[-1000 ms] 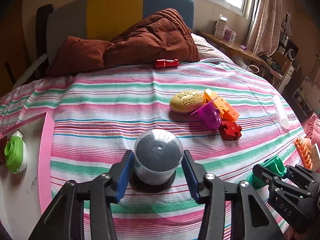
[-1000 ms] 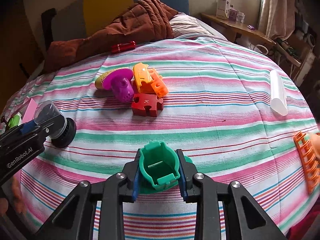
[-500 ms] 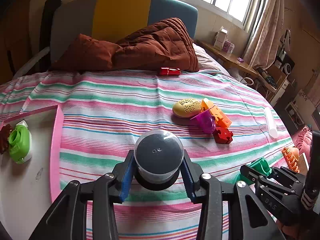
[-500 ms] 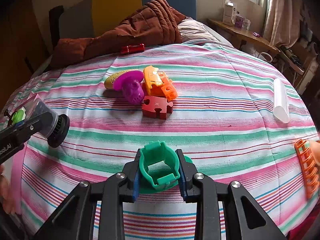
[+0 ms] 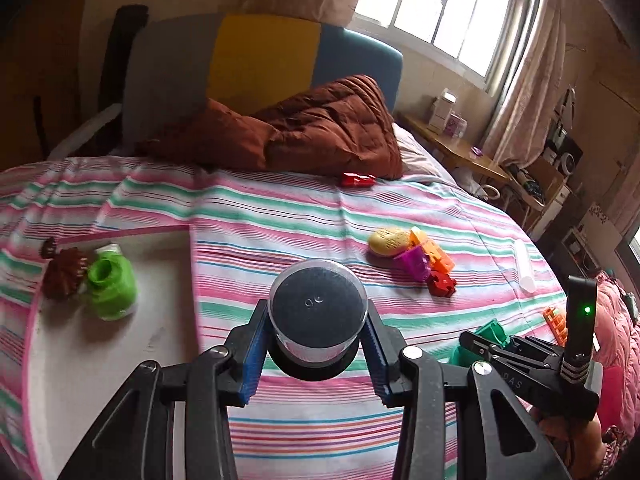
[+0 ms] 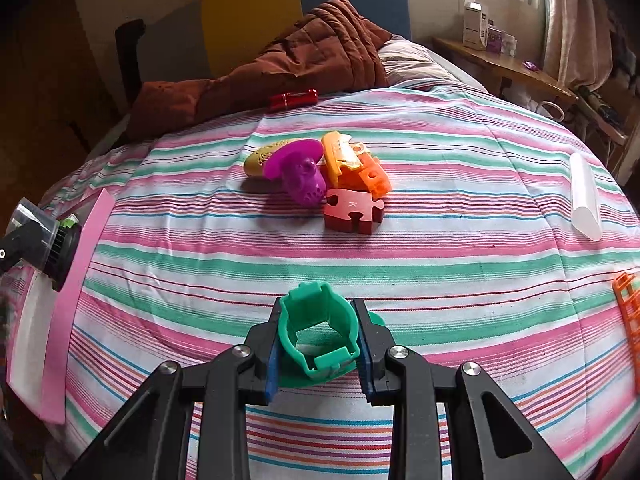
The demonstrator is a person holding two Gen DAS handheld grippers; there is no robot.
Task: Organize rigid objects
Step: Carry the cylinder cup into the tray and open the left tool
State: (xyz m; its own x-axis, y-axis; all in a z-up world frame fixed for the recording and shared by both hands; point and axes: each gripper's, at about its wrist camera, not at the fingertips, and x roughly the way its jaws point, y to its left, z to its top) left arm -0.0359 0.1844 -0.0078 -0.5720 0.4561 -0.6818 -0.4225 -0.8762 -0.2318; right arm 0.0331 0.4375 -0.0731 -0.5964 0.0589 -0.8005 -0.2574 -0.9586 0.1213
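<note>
Bedding in pink, green and white stripes (image 6: 440, 256) covers the bed, and a pink-rimmed white tray (image 5: 100, 360) is laid on it as the landmark. A clear plastic jar with a black lid (image 5: 318, 316) is clamped between the blue pads of the left gripper (image 5: 316, 356), lifted off the bedding just beside the tray's rim. On the tray, a bright green plastic bottle (image 5: 112, 284) is seen touching a brown spiky toy (image 5: 64, 272). A green plastic ring-shaped piece (image 6: 318, 334) is gripped by the right gripper (image 6: 318, 356), well apart from the tray. Farther from the tray, a purple perforated cup (image 6: 300, 174), a yellow oval shell (image 6: 260, 156), orange blocks (image 6: 356, 164) and a red puzzle piece (image 6: 352, 210) are clustered. A rumpled brown quilt (image 5: 320, 128) is heaped by the yellow and blue headboard (image 5: 264, 56), under a curtained window (image 5: 440, 12).
</note>
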